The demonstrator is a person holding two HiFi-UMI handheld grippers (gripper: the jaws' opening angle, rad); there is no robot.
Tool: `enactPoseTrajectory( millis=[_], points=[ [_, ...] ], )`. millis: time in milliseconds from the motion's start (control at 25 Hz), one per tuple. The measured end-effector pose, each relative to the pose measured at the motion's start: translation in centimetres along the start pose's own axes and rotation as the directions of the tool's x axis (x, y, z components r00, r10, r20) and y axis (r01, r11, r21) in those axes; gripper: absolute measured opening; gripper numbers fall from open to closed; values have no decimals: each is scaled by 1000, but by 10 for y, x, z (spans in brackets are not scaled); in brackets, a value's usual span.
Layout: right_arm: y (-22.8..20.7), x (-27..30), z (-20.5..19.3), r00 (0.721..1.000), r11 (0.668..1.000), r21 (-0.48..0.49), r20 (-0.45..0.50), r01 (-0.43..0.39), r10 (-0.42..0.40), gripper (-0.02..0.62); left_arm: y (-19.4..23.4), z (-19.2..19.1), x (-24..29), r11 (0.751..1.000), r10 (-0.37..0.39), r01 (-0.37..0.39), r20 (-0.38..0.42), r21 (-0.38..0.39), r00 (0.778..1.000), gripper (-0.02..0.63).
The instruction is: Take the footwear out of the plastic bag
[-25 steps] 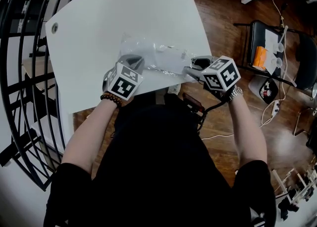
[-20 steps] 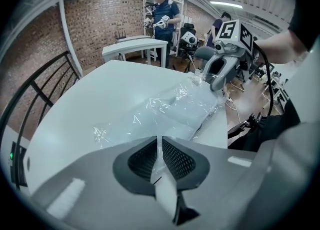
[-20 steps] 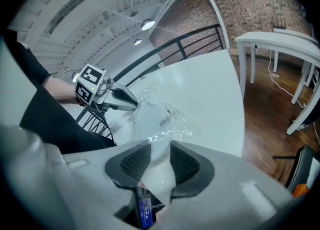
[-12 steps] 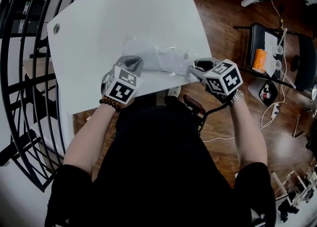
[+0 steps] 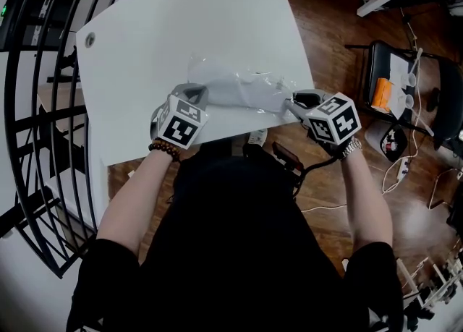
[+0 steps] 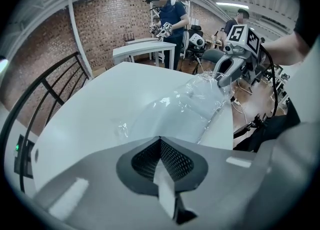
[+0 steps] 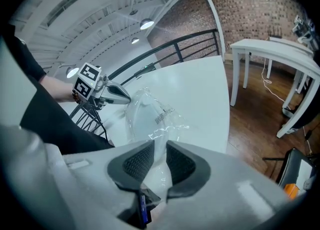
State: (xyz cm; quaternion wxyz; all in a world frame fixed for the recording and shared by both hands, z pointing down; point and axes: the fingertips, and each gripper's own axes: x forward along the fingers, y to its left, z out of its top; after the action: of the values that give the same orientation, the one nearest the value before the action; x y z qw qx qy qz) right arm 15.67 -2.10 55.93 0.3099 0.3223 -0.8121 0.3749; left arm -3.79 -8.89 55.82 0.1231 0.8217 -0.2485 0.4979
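Observation:
A clear plastic bag [image 5: 239, 90] with white footwear [image 5: 249, 96] inside lies near the front edge of the white table [image 5: 181, 27]. My left gripper [image 5: 197, 94] is at the bag's left end; its jaws have just been closing and now stand shut on the bag's edge [image 6: 160, 144]. My right gripper [image 5: 291, 102] is at the bag's right end. Its jaws have also just been closing, and bunched bag film fills the narrow gap between the pads [image 7: 159, 156]. The bag [image 7: 147, 116] stretches between the two grippers, and the footwear [image 6: 165, 113] shows through the film.
A black metal railing [image 5: 36, 106] curves round the table's left side. On the wooden floor to the right stands a black chair [image 5: 394, 81] with an orange item, with cables nearby. Further off, people stand at another white table [image 6: 145, 51].
The right gripper has drifted slightly toward the table's near right corner. The bag looks drawn a bit flatter between the grippers. The left gripper has hardly moved.

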Motion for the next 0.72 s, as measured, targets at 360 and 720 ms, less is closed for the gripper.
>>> enactPoseTrajectory(
  millis=[360, 720],
  points=[
    [-4, -6, 0, 1000, 1000, 9, 6, 30, -30, 63, 9, -8, -3, 1000, 25, -25, -8, -4, 1000, 15],
    [-7, -6, 0, 999, 999, 6, -1, 42, -42, 61, 24, -10, -13, 985, 31, -17, 77, -173, 997, 205]
  ],
)
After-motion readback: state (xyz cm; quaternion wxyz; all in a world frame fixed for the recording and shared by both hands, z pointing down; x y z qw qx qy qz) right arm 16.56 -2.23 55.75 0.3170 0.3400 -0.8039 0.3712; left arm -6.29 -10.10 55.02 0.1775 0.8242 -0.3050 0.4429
